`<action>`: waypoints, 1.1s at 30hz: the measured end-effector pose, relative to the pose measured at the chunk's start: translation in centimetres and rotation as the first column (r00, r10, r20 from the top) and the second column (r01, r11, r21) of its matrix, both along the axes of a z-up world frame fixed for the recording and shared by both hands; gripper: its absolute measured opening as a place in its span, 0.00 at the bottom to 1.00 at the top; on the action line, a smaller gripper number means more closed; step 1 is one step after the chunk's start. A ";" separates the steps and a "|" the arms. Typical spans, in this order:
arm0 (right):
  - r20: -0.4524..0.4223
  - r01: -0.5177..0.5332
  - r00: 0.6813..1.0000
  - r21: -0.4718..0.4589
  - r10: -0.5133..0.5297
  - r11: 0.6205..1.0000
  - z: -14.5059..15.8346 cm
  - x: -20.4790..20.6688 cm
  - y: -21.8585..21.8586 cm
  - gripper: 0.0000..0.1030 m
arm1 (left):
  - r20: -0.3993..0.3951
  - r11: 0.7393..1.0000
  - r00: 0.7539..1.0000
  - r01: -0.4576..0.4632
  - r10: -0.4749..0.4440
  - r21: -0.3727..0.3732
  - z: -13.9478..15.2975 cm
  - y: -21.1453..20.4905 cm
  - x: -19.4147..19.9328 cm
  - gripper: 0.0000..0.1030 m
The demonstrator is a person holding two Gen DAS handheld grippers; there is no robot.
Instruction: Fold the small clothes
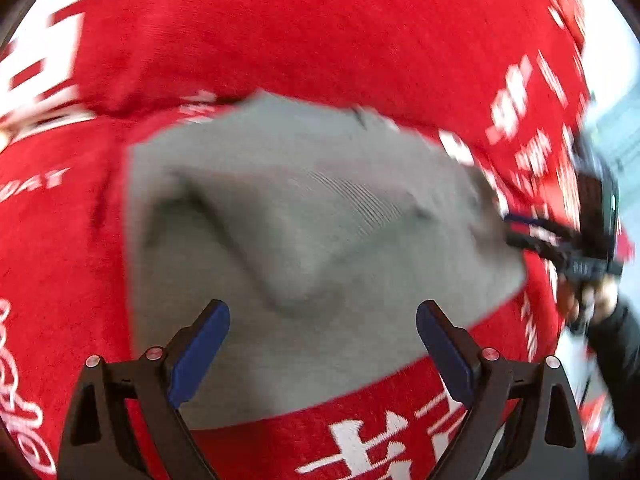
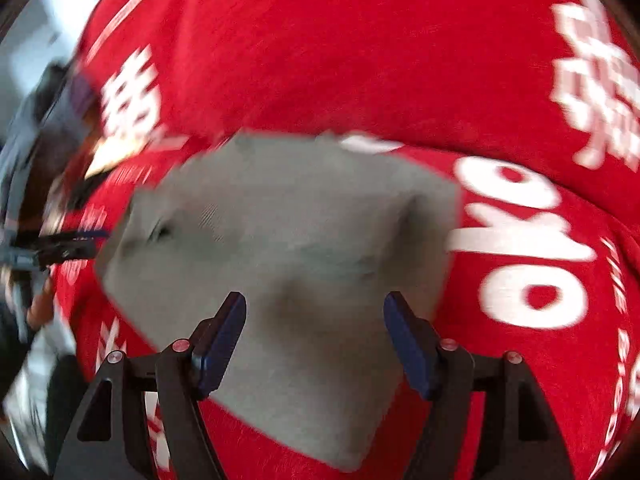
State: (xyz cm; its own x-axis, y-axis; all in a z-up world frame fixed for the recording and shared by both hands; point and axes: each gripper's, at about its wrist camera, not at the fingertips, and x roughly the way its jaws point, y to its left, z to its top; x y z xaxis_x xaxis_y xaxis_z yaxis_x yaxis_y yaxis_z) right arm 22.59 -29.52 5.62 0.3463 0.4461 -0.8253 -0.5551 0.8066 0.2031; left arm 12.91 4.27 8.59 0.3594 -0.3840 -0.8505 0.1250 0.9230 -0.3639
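Note:
A small grey garment (image 1: 304, 248) lies folded and rumpled on a red cloth with white lettering (image 1: 320, 32). It also shows in the right wrist view (image 2: 288, 240). My left gripper (image 1: 323, 320) is open and empty, just above the garment's near side. My right gripper (image 2: 315, 312) is open and empty, over the garment's near part. In the left wrist view the right gripper (image 1: 520, 236) appears at the garment's right edge. In the right wrist view the left gripper (image 2: 80, 240) appears at the garment's left edge. Both views are motion-blurred.
The red cloth (image 2: 360, 60) covers the whole work surface and bulges in soft folds behind the garment. The person's dark sleeve (image 1: 616, 344) is at the right edge. A pale floor or background (image 2: 32, 32) shows at the far left.

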 end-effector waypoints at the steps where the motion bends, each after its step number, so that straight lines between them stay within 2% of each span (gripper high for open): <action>1: 0.006 -0.043 0.999 -0.030 0.044 0.999 -0.4 -0.1 0.9 0.73 | -0.012 0.999 0.999 0.039 -0.039 0.011 -0.6 -1.0 0.4 0.92; 2: 0.017 -0.076 0.997 -0.071 0.077 0.995 -1.0 0.0 1.9 0.73 | -0.027 0.997 0.997 0.073 -0.072 0.019 -1.2 -1.9 0.9 0.92; 4: 0.019 -0.126 0.991 -0.128 0.129 0.984 -1.9 0.4 3.5 0.73 | -0.034 0.995 0.996 0.083 -0.081 0.050 -1.5 -2.8 1.9 0.92; 6: 0.018 -0.154 0.987 -0.155 0.159 0.976 -2.5 1.3 4.7 0.73 | 0.010 0.997 0.998 0.061 -0.061 0.054 -1.0 -2.9 3.2 0.92; 8: 0.029 -0.153 0.987 -0.154 0.159 0.976 -2.5 2.8 5.3 0.73 | 0.032 0.999 0.999 -0.026 0.025 0.046 -0.6 -1.7 5.5 0.92; 10: 0.047 -0.110 0.992 -0.132 0.117 0.985 -2.0 4.6 5.4 0.73 | 0.035 0.992 0.991 -0.130 0.130 -0.001 -0.3 0.3 7.5 0.92; 12: 0.079 -0.035 0.996 -0.096 0.043 0.995 -1.3 6.6 5.0 0.73 | 0.012 0.955 0.959 -0.280 0.283 -0.101 -0.2 3.3 9.9 0.92; 13: 0.099 0.015 0.995 -0.072 -0.008 0.997 -0.9 7.5 4.7 0.73 | 0.005 0.938 0.946 -0.320 0.323 -0.135 -0.2 4.1 10.2 0.92; 14: 0.113 0.067 0.992 -0.046 -0.061 0.997 -0.4 8.5 4.3 0.73 | -0.002 0.906 0.922 -0.380 0.387 -0.184 -0.1 5.4 10.6 0.92; 16: 0.110 0.128 0.986 -0.017 -0.125 0.992 0.0 9.6 3.8 0.73 | -0.017 0.866 0.891 -0.445 0.453 -0.227 0.0 7.1 10.7 0.92; 17: 0.104 0.152 0.983 -0.008 -0.151 0.988 0.2 9.9 3.5 0.73 | -0.024 0.853 0.883 -0.460 0.469 -0.248 0.1 7.7 10.5 0.92; 18: 0.102 0.165 0.981 0.000 -0.164 0.986 0.4 9.8 3.3 0.73 | -0.024 0.851 0.882 -0.460 0.470 -0.253 0.3 8.0 10.2 0.92; 20: 0.109 0.162 0.981 -0.002 -0.160 0.987 0.7 9.2 3.1 0.73 | 0.008 0.872 0.891 -0.442 0.453 -0.209 0.9 7.8 9.0 0.92; 22: 0.126 0.162 0.980 -0.055 -0.154 0.985 0.6 8.3 3.1 0.73 | 0.049 0.916 0.919 -0.383 0.391 -0.121 1.3 6.3 7.9 0.92; 24: 0.135 0.141 0.983 -0.091 -0.128 0.986 0.3 7.4 3.3 0.73 | 0.087 0.960 0.958 -0.278 0.275 0.034 1.1 3.5 7.2 0.92; 26: 0.149 0.113 0.985 -0.167 -0.088 0.979 -0.4 6.8 4.1 0.73 | 0.120 0.961 0.974 -0.211 0.192 0.179 0.9 1.4 7.0 0.92; 27: 0.161 0.114 0.984 -0.214 -0.081 0.970 -0.8 6.7 4.4 0.73 | 0.123 0.958 0.978 -0.190 0.167 0.213 0.7 1.0 7.1 0.92; 28: 0.175 0.136 0.980 -0.262 -0.091 0.956 -1.3 7.0 4.5 0.73 | 0.108 0.963 0.982 -0.173 0.154 0.206 0.3 0.5 7.7 0.92; 30: 0.155 0.181 0.978 -0.269 -0.143 0.946 -1.9 7.9 4.0 0.73 | 0.074 0.974 0.983 -0.180 0.171 0.136 -0.3 0.6 8.7 0.92; 31: 0.117 0.197 0.978 -0.229 -0.174 0.953 -2.1 8.5 3.5 0.73 | 0.048 0.978 0.982 -0.185 0.181 0.097 -0.8 0.7 9.4 0.92; 33: 0.040 0.205 0.979 -0.155 -0.201 0.966 -2.4 9.8 2.9 0.73 | 0.020 0.971 0.977 -0.215 0.214 0.103 -2.3 0.7 11.2 0.92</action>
State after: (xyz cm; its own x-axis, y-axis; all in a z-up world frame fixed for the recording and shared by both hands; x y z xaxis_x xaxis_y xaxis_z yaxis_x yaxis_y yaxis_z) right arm 32.35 -26.66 3.18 0.4360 0.2292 -0.8703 -0.3795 0.9237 0.0532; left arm 24.08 5.02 6.28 0.4311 -0.2069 -0.8783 -0.0773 0.9613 -0.2644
